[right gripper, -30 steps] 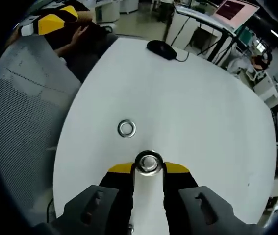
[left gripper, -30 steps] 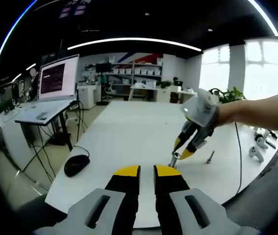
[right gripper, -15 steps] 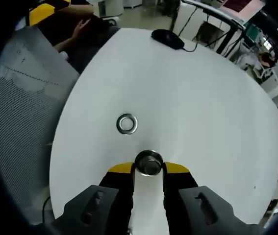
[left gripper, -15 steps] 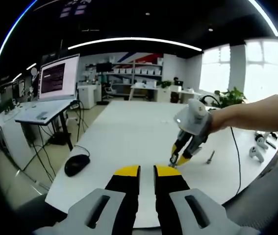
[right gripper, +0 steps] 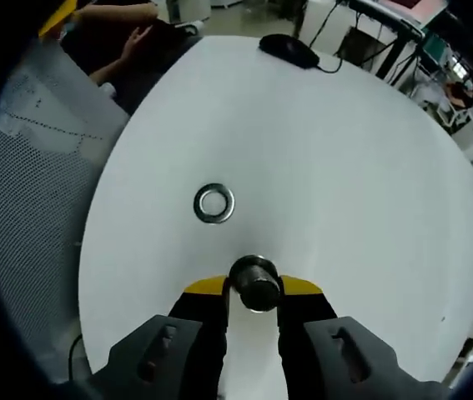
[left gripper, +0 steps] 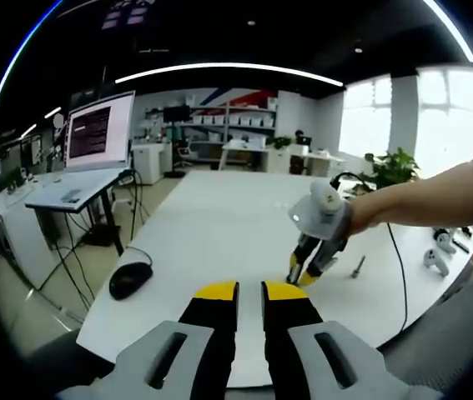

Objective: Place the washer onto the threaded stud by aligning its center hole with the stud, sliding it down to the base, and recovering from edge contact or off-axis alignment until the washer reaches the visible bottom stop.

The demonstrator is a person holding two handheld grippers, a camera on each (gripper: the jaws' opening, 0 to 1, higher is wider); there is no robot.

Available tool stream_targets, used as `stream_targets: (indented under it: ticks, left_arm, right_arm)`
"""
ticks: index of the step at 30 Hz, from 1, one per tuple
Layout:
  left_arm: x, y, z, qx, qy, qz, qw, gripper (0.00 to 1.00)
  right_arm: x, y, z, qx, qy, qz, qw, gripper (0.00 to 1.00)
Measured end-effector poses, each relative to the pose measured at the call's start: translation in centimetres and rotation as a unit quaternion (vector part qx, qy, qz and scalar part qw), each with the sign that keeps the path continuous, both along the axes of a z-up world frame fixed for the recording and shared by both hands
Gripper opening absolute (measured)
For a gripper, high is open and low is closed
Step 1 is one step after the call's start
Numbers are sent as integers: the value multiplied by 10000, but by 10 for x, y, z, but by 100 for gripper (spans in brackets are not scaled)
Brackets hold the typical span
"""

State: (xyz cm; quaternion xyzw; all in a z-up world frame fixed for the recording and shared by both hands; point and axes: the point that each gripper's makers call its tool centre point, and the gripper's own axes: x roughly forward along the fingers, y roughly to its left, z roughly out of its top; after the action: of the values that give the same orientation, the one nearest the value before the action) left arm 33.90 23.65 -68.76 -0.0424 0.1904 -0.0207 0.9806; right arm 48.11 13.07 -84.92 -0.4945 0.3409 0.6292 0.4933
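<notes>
You are at the setting-up step, as I judge it: your right gripper [right gripper: 254,287] is clamped on the stud [right gripper: 255,282], which you see end-on between its yellow tips, held low over the white worktop [right gripper: 344,192]. The washer [right gripper: 214,203] lies flat on the worktop just beyond and a little to the left of the stud, apart from it, so nothing is threaded on yet.

In the left gripper view your left gripper [left gripper: 249,291] hangs at the near edge of the worktop with its yellow tips close together and nothing between them. The right gripper [left gripper: 307,271] reaches in there from the right, tips down near the worktop.

The next move, by my reckoning, calls for the stud to stand steady and upright, then for the left gripper to go to the washer, pick it by the rim and bring its hole square over the stud's top. A flat ring on a smooth top will likely be awkward to lift.

Count: one washer, one stud in the right gripper, one further bolt-like piece [left gripper: 358,267] standing on the worktop beyond it, one computer mouse [left gripper: 131,281].
</notes>
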Motion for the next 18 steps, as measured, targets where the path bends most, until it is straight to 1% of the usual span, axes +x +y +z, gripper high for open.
stream_targets:
  ticks: [3,5,6,8,10,13,15,18]
  left_arm:
    - [0,0,0,-2,13,-2,10000,8]
    - [0,0,-1,-4,21,-4,10000,8]
    - [0,0,-1,-2,17,-3,10000,8]
    - [0,0,0,-5,15,-2,10000,8]
    - [0,0,-1,-6,19,-2,10000,8]
    - [0,0,0,-3,16,-3,10000,8]
    - [0,0,0,-3,15,-3,10000,8]
    - [0,0,0,-7,13,3,10000,8]
  right_arm:
    - [1,0,0,-14,12,-4,10000,23]
    - [0,-1,0,-13,19,66,10000,23]
    - [0,-1,0,9,-4,130,9999,24]
    - [3,-1,0,69,-60,95,9999,25]
    - [3,1,4,197,-38,-21,9998,28]
    - [2,4,13,305,-42,-2,9995,32]
    - [1,9,21,436,-59,13,9990,32]
    - [-6,18,30,587,28,86,9982,32]
